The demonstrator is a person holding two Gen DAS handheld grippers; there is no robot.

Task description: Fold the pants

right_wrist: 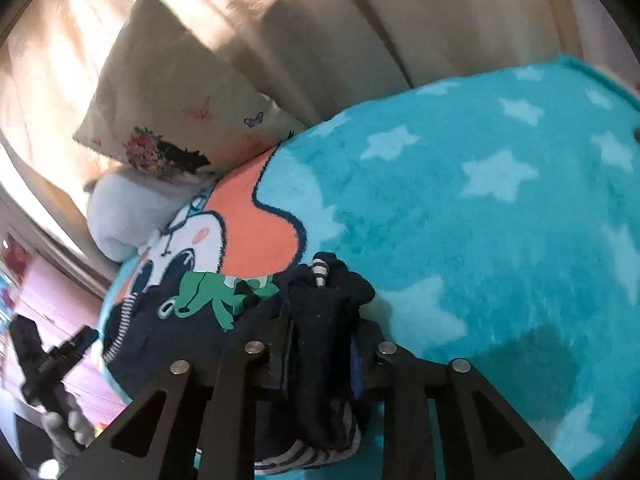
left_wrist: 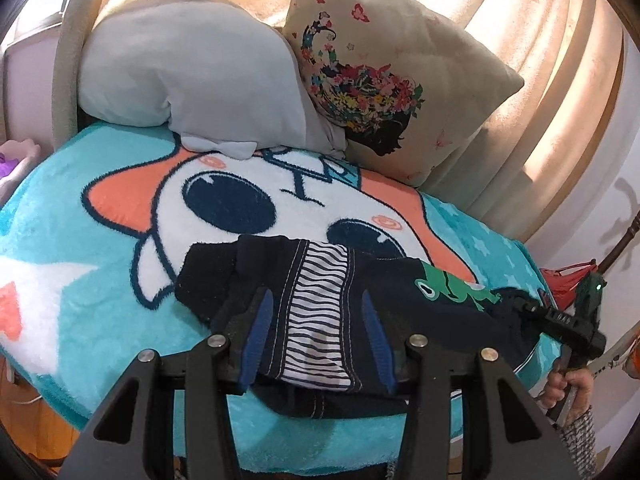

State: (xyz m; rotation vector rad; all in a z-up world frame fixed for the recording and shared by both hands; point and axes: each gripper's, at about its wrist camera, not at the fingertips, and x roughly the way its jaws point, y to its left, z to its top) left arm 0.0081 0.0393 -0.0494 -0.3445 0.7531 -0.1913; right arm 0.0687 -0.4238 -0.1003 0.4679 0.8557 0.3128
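Small navy pants point(left_wrist: 400, 304) with a striped lining and a green frog print point(left_wrist: 452, 284) lie on a turquoise cartoon blanket point(left_wrist: 80, 240). My left gripper point(left_wrist: 318, 316) is open, its blue-padded fingers point(left_wrist: 260, 328) straddling the striped waistband near the bed's front edge. My right gripper point(right_wrist: 320, 344) is shut on a bunched navy end of the pants point(right_wrist: 316, 320), held just above the blanket point(right_wrist: 480, 200). The frog print point(right_wrist: 208, 292) shows left of it. The right gripper also shows in the left wrist view point(left_wrist: 560, 320) at the pants' right end.
A grey plush pillow point(left_wrist: 192, 72) and a floral cushion point(left_wrist: 384, 80) lean against beige curtains point(left_wrist: 540, 80) at the back of the bed. The left gripper shows in the right wrist view point(right_wrist: 48, 356) at lower left. A red object point(left_wrist: 572, 280) sits beyond the bed's right edge.
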